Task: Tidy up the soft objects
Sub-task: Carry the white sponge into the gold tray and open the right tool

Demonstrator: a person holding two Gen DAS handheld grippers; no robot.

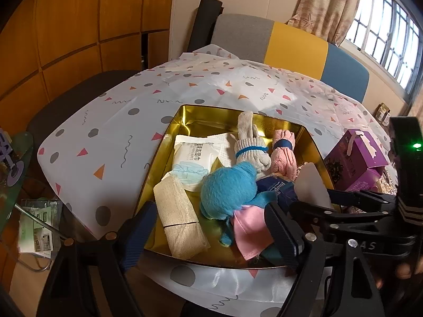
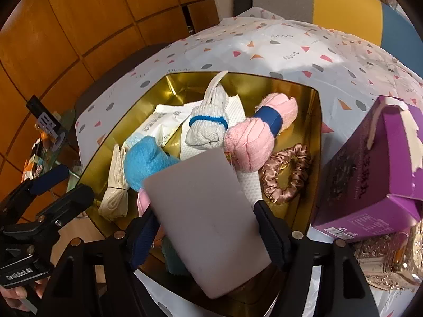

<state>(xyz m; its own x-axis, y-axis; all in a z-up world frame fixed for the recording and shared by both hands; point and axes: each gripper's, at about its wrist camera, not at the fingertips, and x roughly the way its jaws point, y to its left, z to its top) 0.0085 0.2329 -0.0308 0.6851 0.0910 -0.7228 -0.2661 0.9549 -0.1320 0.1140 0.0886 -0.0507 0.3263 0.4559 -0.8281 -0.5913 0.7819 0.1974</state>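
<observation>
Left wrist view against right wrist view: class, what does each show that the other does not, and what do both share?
Only the left wrist view shows the window and curtain. Only the right shows the scrunchie and the white sponge's flat face, clamped in the right gripper. Both show the gold tin, blue plush toy and purple box.

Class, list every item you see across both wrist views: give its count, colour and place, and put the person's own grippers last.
gold tin: 1, on tablecloth
wet-wipes pack: 1, white, tin's left
bandage roll: 1, cream, tin's near left
blue plush: 1, tin's middle
grey rolled socks: 1, blue band
pink rolled cloth: 1, navy band
scrunchie: 1, rose, tin's right
purple box: 1, right of tin
grey sponge: 1, in right gripper
left gripper: open, above tin
</observation>
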